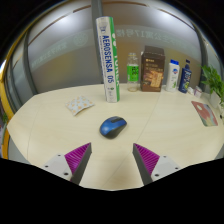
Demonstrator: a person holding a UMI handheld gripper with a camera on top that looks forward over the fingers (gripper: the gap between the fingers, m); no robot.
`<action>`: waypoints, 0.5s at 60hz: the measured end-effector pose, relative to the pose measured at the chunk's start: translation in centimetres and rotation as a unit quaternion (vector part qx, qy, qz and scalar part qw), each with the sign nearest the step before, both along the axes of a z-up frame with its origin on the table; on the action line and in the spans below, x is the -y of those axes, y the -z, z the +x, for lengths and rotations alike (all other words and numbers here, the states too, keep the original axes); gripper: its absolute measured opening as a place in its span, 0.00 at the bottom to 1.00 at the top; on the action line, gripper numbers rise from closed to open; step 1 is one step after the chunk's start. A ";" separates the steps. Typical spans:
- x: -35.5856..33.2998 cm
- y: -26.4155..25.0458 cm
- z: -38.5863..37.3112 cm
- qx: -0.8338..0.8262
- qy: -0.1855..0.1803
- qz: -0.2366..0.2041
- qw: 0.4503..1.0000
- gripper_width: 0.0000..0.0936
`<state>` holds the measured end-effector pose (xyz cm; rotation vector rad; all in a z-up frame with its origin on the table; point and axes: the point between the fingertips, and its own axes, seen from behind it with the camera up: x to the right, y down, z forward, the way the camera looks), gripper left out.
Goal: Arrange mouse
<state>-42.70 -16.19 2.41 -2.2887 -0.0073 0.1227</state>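
Near the middle of the pale wooden table (60,125), just ahead of the gripper (112,153), lies a dark blue mouse (113,126). It rests on the tabletop by itself, beyond the fingertips and roughly in line with the gap between them, touching neither. The jaws stand wide apart and hold nothing; the purple pads (77,154) face each other across bare table. Only the front parts of the two fingers show, the rest being cut off below.

Toward the table's far edge stands a tall white tube (106,60) with green lettering running down it that reads "AEROSENSA 10". Just beside it on the right is a clear bottle (132,73) with a green label, its writing too small to read. Further right is a brown box (152,69) with a picture on its face, then a white and blue bottle (174,74) and a darker one (186,76) next to it; none of their labels can be made out. At the table's right edge sits a green plant (213,86), partly cut off, with a reddish flat item (205,113) lying near it that is hard to identify. Left of the tube, a small flat packet (80,104) lies on the table.
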 end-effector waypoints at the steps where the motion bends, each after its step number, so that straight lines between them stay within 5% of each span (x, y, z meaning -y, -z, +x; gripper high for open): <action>1: -0.7 0.2 -0.4 0.000 -0.001 0.000 1.000 0.91; 24: -10.4 3.6 -2.4 0.029 0.004 -0.020 0.999 0.88; 30: -11.9 3.9 -2.5 0.031 0.009 -0.025 0.999 0.75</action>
